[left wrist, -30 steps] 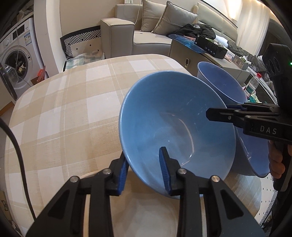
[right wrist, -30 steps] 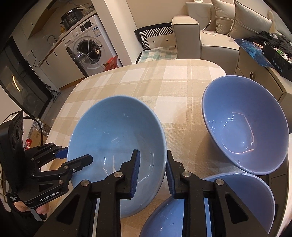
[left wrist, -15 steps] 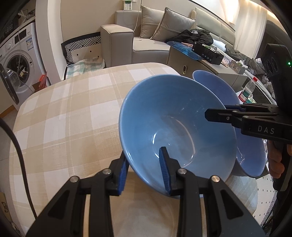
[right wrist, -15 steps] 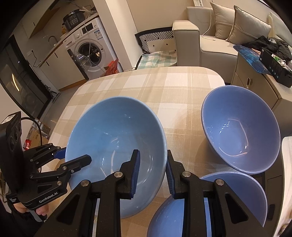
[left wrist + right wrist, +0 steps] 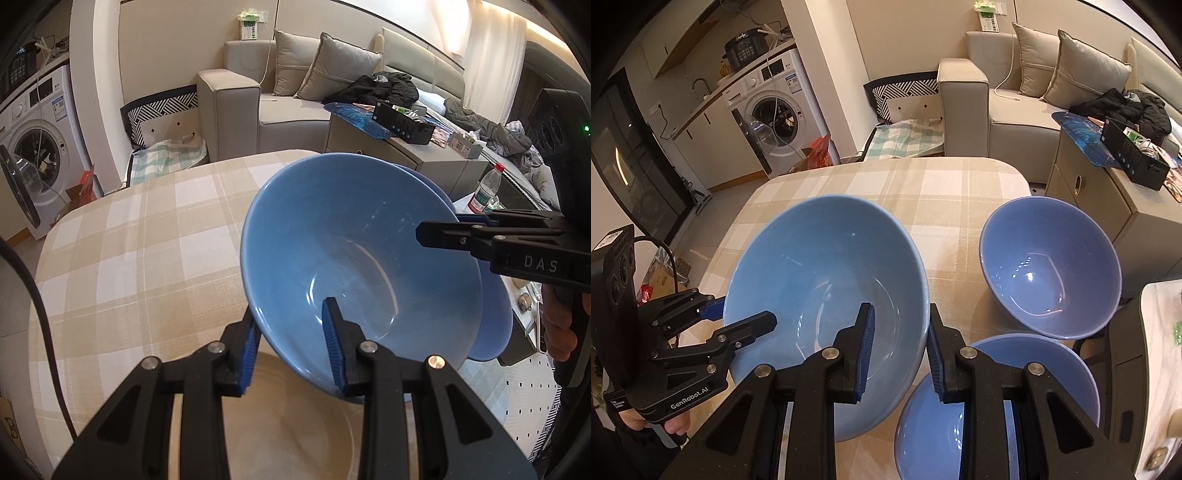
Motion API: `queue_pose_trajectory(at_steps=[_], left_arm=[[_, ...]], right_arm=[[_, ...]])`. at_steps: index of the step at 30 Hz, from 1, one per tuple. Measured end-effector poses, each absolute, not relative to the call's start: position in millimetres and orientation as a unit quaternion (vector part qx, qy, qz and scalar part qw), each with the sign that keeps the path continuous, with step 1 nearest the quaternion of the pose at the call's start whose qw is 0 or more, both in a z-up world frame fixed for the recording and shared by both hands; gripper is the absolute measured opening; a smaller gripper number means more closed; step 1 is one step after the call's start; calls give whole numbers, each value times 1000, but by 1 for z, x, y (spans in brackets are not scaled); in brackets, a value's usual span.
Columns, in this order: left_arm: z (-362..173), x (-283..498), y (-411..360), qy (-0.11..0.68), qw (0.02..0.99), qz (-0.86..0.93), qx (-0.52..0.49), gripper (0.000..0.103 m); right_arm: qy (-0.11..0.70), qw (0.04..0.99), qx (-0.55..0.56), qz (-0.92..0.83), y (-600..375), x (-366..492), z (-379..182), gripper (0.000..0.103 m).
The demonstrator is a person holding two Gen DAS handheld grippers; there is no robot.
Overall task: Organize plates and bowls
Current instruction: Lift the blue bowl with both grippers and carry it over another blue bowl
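Two grippers share one load: the left gripper [image 5: 738, 317] pinches the left rim of the large light-blue bowl [image 5: 827, 295], and the right gripper [image 5: 899, 350] clamps its near right rim — both closed on it, one finger inside, one outside. The bowl hangs tilted above the checked table [image 5: 886, 181]. To its right two more bowls rest, the far bowl [image 5: 1049, 269] and the near bowl [image 5: 1015, 376] just under the right gripper. Probably the stacking goes rightward — the right hand is nearer.
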State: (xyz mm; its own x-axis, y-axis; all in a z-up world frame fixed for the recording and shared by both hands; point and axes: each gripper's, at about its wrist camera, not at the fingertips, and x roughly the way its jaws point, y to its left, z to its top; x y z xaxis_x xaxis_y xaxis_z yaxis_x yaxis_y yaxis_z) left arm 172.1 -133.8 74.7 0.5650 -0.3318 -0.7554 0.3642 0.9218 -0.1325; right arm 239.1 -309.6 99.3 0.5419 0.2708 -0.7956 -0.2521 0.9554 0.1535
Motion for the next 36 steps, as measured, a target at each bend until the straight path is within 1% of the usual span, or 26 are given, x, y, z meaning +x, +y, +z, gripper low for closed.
queue_pose_trajectory(at_steps=[10,25,36], left_arm=[[91,150,-160,413,884,-215,31,31],[93,139,-222,412,876,-245,56,31],[94,142,-242,408,876,-249,58,31]], right_arm=[[443,887,16,131,-333,205,120,27],[449,888,38,91,-392,169,121,27],[445,891,49,79,-415,159,116,27]])
